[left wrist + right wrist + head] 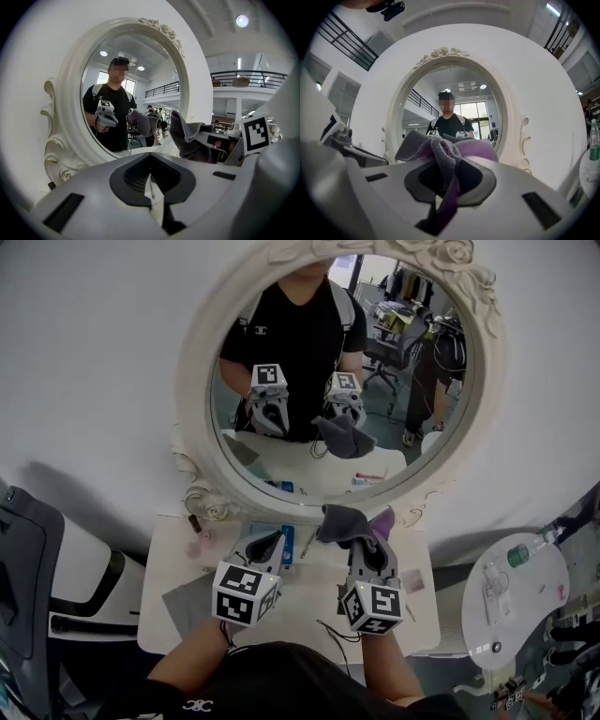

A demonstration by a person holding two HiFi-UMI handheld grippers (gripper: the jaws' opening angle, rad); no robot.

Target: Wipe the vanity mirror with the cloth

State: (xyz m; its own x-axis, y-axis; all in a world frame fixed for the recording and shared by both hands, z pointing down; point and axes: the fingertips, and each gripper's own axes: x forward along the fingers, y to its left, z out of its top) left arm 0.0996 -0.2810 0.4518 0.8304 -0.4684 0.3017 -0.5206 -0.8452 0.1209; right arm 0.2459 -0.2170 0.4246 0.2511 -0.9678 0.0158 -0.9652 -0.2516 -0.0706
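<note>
An oval vanity mirror in an ornate cream frame stands against the white wall and reflects a person holding both grippers. My right gripper is shut on a bunched grey and purple cloth, held just below the mirror's lower rim and not touching the glass. In the right gripper view the cloth fills the jaws of the right gripper, with the mirror straight ahead. To its left my left gripper is shut on nothing. The left gripper view shows the left gripper, the mirror and the cloth.
A white vanity table carries a blue packet, small pink items and a grey sheet. A round white side table with a green-capped bottle stands to the right. A dark chair is at the left.
</note>
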